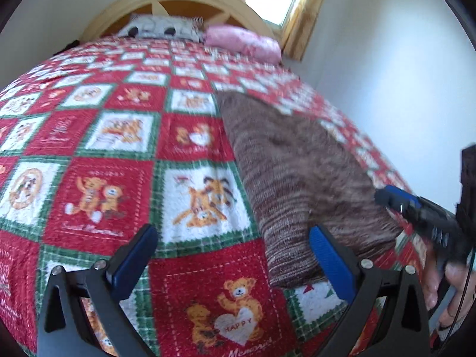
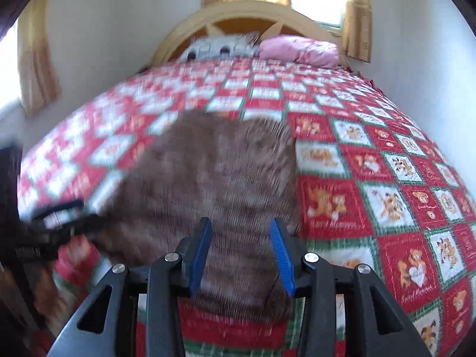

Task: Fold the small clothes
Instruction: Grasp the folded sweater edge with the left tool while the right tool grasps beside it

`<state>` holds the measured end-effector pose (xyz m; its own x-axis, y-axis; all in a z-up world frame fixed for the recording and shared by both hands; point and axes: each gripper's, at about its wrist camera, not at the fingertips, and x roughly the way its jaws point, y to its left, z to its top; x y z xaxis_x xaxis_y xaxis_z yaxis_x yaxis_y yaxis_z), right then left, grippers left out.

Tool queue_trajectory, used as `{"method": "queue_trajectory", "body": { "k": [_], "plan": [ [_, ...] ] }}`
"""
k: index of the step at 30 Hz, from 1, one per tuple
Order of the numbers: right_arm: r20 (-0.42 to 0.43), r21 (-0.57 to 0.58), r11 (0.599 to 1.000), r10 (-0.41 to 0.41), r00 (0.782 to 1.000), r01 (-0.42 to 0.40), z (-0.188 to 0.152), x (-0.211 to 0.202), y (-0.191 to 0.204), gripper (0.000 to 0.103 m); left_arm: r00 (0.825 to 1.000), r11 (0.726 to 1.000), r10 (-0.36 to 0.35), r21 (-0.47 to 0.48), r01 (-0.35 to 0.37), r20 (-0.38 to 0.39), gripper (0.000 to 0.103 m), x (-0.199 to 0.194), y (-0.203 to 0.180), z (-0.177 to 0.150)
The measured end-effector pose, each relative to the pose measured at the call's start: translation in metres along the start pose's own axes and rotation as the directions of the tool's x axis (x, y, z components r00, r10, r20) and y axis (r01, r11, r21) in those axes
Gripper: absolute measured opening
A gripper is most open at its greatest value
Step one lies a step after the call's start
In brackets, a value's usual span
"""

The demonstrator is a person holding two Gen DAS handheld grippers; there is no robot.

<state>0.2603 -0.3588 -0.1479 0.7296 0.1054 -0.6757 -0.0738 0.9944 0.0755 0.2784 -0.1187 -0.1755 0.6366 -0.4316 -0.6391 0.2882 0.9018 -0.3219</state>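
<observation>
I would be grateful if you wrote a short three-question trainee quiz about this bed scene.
1. True or false: the left tool is shut on the brown knitted garment.
2. What colour is the pillow beside the grey patterned pillow?
3. The garment lies on: A) a bare floor, B) a red, white and green quilt, C) a chair.

Key: 1 false, its jaws stand open with nothing between them; 2 pink; 3 B.

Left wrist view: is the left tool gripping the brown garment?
No. The left tool stands wide open over the quilt, its pads empty, with the brown knit garment beside its right finger.
</observation>
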Motion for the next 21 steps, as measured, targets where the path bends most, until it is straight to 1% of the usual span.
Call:
{"method": "queue_trajectory", "body": {
  "k": [1,3,4,5,6,8,9,10,11,12,14,16,19,20,21],
  "plan": [
    [-0.002,0.024,0.999,0.033,0.999,-0.033,0.013,0.006,-0.004,0.043,1.0,1.0,0.003,-0.001,-0.003,-0.005,0.103,0.001,0.0,0.0],
    [-0.003,0.042,0.996,0.084,0.996,-0.084,0.033,0.018,-0.008,0.043,0.999,1.0,0.02,0.006,-0.02,-0.04,0.103,0.009,-0.002,0.001],
    [-0.025,0.051,0.993,0.11,0.994,-0.108,0.041,0.028,-0.009,0.043,0.998,1.0,0.026,0.01,-0.025,-0.057,0.103,0.012,-0.003,0.002],
    [-0.067,0.064,0.99,0.132,0.989,-0.128,0.047,0.041,-0.01,0.043,0.997,0.999,0.033,0.013,-0.032,-0.064,0.103,0.014,-0.004,0.002],
    [-0.108,0.078,0.988,0.14,0.984,-0.132,0.051,0.054,-0.013,0.043,0.997,0.999,0.039,0.015,-0.038,-0.071,0.103,0.016,-0.005,0.003],
    [-0.179,0.096,0.993,0.089,0.98,-0.072,0.052,0.083,-0.021,0.043,0.995,0.999,0.048,0.017,-0.047,-0.083,0.103,0.02,-0.005,0.004],
    [-0.234,0.11,0.993,0.074,0.969,-0.049,0.049,0.098,-0.027,0.043,0.995,0.999,0.05,0.019,-0.049,-0.084,0.103,0.02,-0.006,0.003],
    [-0.228,0.149,0.987,0.095,0.969,-0.061,0.045,0.106,-0.034,0.043,0.995,0.999,0.051,0.022,-0.049,-0.084,0.103,0.02,-0.006,0.003],
    [-0.208,0.162,0.984,0.109,0.972,-0.076,0.045,0.104,-0.037,0.043,0.995,0.998,0.054,0.026,-0.052,-0.087,0.103,0.02,-0.007,0.002],
    [-0.207,0.168,0.982,0.12,0.971,-0.085,0.044,0.101,-0.038,0.043,0.995,0.998,0.054,0.028,-0.052,-0.088,0.103,0.02,-0.007,0.002],
    [-0.19,0.17,0.979,0.145,0.971,-0.113,0.044,0.093,-0.039,0.043,0.995,0.999,0.049,0.023,-0.047,-0.085,0.103,0.019,-0.007,0.003],
    [-0.144,0.185,0.972,0.174,0.974,-0.146,0.047,0.079,-0.044,0.043,0.996,0.999,0.043,0.015,-0.042,-0.073,0.103,0.015,-0.007,0.004],
    [-0.102,0.21,0.966,0.174,0.979,-0.15,0.056,0.07,-0.059,0.043,0.998,0.999,0.048,0.022,-0.048,-0.037,0.103,0.005,-0.013,0.012],
    [-0.106,0.222,0.964,0.175,0.979,-0.148,0.057,0.072,-0.063,0.047,0.999,0.999,0.036,0.026,-0.035,-0.029,0.103,0.004,-0.017,0.014],
    [-0.121,0.25,0.958,0.177,0.977,-0.143,0.059,0.078,-0.07,0.049,0.999,0.999,0.022,0.035,-0.021,-0.037,0.103,0.006,-0.022,0.017]
  ]
}}
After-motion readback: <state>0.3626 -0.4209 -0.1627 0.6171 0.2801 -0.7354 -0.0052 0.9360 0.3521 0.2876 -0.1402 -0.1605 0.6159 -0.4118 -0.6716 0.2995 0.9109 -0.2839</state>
